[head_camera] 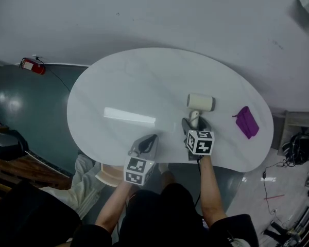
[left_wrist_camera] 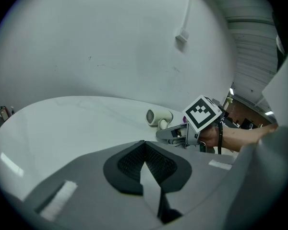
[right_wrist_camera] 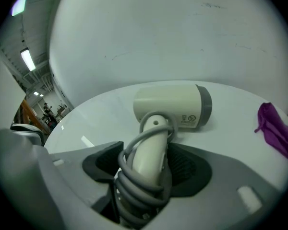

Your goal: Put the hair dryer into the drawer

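Note:
A cream hair dryer point(head_camera: 200, 103) lies on the white oval table point(head_camera: 134, 81), barrel across and handle toward me, grey cord wound round the handle. In the right gripper view the hair dryer point(right_wrist_camera: 173, 107) has its wrapped handle between the wide jaws of my right gripper point(right_wrist_camera: 149, 152), and the pads do not visibly press on it. In the head view the right gripper point(head_camera: 195, 125) sits just below the barrel. My left gripper point(head_camera: 150, 139) rests at the table's near edge, shut and empty. From the left gripper point(left_wrist_camera: 144, 145) I see the hair dryer point(left_wrist_camera: 158, 116) and right gripper point(left_wrist_camera: 165, 134). No drawer shows plainly.
A purple cloth-like thing point(head_camera: 246, 121) lies near the table's right end, right of the dryer. A beige rounded object point(head_camera: 109, 175) sits under the near table edge by my left arm. A red fire extinguisher point(head_camera: 32, 66) stands on the floor far left.

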The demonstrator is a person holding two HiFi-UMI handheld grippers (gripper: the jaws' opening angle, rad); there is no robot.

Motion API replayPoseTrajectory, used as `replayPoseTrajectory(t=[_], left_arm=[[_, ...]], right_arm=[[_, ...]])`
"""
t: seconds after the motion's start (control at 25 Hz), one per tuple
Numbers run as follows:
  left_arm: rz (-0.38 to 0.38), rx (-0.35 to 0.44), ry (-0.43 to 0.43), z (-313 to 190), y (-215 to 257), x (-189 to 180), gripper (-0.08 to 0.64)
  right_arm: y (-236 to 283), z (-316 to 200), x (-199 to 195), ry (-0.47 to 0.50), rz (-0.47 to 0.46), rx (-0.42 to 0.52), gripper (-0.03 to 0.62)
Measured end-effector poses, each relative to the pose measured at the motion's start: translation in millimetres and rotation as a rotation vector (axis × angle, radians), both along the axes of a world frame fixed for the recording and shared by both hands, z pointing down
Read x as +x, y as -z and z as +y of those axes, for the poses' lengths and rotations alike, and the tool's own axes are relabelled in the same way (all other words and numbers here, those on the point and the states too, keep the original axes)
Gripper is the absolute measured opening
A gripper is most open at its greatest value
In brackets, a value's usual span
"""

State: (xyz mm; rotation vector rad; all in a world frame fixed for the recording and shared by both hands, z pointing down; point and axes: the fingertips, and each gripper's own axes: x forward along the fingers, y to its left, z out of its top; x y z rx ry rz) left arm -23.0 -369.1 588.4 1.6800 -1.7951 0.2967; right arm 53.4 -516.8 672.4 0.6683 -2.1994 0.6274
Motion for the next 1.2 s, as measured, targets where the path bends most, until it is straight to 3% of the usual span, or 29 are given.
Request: replayPoseTrajectory(t=[0.6, 1.2], left_arm=[[-0.002, -0.005, 0.037, 14, 2, -1, 0.006], [-0.063, 0.023, 0.152, 40, 25, -21, 0.006]], right_arm=[[-1, 0, 2, -0.026, 0.018, 0.057, 0.275], [22, 9, -2, 0.090, -0.047, 0.064, 0.261]])
